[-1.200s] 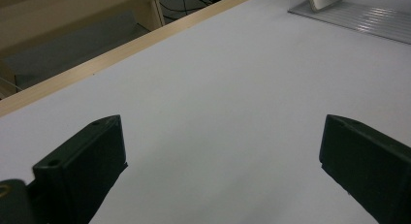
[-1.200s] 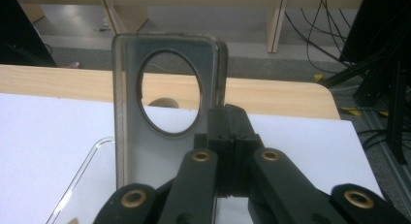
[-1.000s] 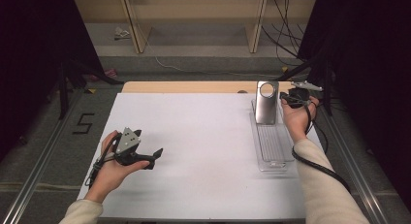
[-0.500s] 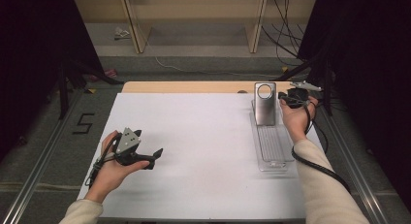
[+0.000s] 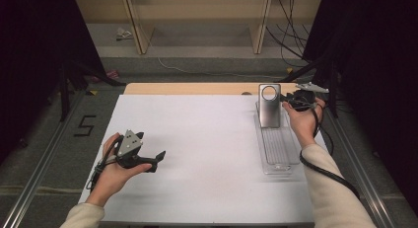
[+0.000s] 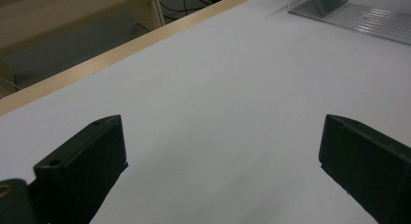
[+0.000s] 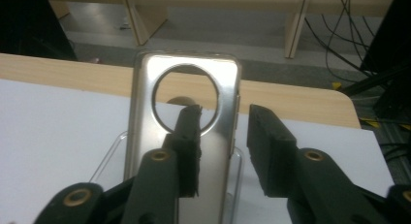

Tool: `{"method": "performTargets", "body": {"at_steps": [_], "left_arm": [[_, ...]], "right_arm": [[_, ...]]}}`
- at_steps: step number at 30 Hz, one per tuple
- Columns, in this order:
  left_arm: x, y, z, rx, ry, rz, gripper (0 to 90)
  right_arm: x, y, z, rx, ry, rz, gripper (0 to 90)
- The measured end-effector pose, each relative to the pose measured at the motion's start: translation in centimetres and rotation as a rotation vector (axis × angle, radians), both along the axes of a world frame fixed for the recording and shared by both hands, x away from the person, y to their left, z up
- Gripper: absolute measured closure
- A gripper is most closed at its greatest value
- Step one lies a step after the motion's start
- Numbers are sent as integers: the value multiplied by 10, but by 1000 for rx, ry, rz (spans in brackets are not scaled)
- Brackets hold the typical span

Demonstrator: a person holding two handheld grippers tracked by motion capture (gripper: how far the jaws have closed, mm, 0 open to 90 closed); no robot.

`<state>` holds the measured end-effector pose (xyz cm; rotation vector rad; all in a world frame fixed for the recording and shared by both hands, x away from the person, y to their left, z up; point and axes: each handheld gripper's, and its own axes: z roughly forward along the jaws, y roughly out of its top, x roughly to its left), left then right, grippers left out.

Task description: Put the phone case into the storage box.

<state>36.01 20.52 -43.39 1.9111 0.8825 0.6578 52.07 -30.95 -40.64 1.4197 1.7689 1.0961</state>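
Observation:
A brushed metal plate with a round hole near its top stands upright at the far end of a clear plastic tray on the right of the white table. My right gripper is at the plate's right side. In the right gripper view the plate has its right edge between the jaws of my right gripper. Those jaws have just been opening, and a gap shows at each pad. My left gripper rests at the table's near left, held in a hand. Its jaws stand wide open with nothing between them.
The white table surface has a wooden strip along its far edge. Beyond it are a grey floor, wooden frame legs and cables. A black cable trails from the right gripper along the forearm.

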Motion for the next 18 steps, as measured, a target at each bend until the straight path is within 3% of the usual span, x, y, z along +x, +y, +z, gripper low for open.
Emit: {"method": "performTargets", "body": {"at_steps": [18], "left_arm": [[0,-1,1,-6,-2,-2,28]], "right_arm": [[-15,6,8,-3,-1,82,392]]}}
